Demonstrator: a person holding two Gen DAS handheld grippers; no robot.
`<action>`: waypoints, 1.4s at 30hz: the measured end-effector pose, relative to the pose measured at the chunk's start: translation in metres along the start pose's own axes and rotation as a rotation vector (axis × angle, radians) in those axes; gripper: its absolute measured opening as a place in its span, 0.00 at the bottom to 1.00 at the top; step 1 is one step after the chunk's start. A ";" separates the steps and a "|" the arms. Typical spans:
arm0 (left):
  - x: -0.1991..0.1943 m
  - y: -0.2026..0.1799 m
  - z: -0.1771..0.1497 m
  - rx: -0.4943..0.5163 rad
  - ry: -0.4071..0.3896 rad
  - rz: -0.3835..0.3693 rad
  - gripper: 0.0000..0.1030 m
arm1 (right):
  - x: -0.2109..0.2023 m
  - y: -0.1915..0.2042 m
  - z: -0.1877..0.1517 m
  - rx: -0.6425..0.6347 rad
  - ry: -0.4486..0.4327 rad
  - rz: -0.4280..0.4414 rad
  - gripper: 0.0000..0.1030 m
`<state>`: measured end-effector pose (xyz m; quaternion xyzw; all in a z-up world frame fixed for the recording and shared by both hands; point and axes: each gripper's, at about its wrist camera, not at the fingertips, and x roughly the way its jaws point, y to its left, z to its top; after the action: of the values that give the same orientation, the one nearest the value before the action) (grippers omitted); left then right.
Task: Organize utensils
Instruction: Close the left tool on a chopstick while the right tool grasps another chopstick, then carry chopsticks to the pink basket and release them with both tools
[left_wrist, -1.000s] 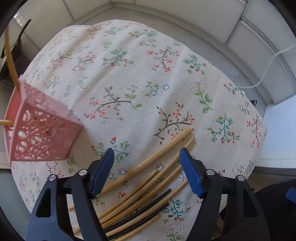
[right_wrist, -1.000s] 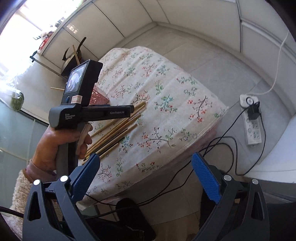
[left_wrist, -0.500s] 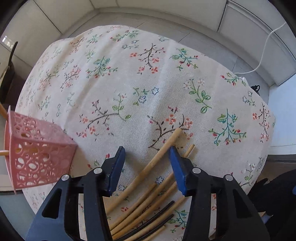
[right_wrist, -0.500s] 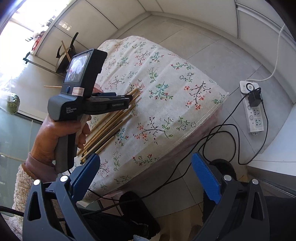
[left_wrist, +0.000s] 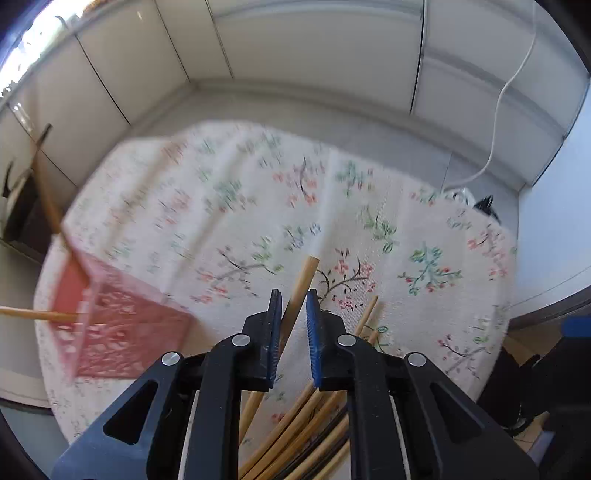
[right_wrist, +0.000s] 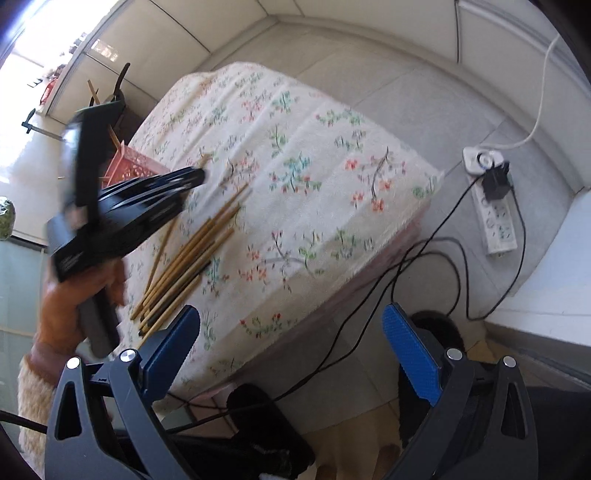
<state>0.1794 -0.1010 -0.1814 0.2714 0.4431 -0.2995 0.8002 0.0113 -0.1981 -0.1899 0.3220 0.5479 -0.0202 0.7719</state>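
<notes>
A bundle of chopsticks (right_wrist: 184, 266) is lying on the tablecloth (right_wrist: 295, 155) at lower left in the right wrist view; the basket (right_wrist: 133, 166) is sitting behind it, upper left. A power strip (right_wrist: 496, 218) is lying on the floor at right.

One pink basket (left_wrist: 122, 332), two tongs (left_wrist: 293, 325) (right_wrist: 291, 354).

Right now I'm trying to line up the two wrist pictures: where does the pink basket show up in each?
Left wrist view: the pink basket sits at lower left on the floral tablecloth, blurred, with chopsticks poking out.
Right wrist view: the pink basket is at upper left, partly behind the left gripper.
Shared landmark: the chopstick pile on the cloth.
</notes>
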 end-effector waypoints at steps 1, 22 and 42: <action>-0.014 -0.001 -0.002 0.002 -0.036 0.012 0.12 | 0.001 0.002 0.002 -0.002 -0.002 -0.005 0.93; -0.267 0.039 -0.094 -0.236 -0.675 0.025 0.06 | 0.098 0.024 0.083 0.367 0.176 0.166 0.47; -0.262 0.052 -0.096 -0.272 -0.658 0.003 0.06 | 0.136 0.058 0.120 0.283 0.135 0.044 0.11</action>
<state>0.0523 0.0639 0.0117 0.0520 0.1971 -0.3079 0.9293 0.1873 -0.1706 -0.2558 0.4402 0.5830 -0.0585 0.6804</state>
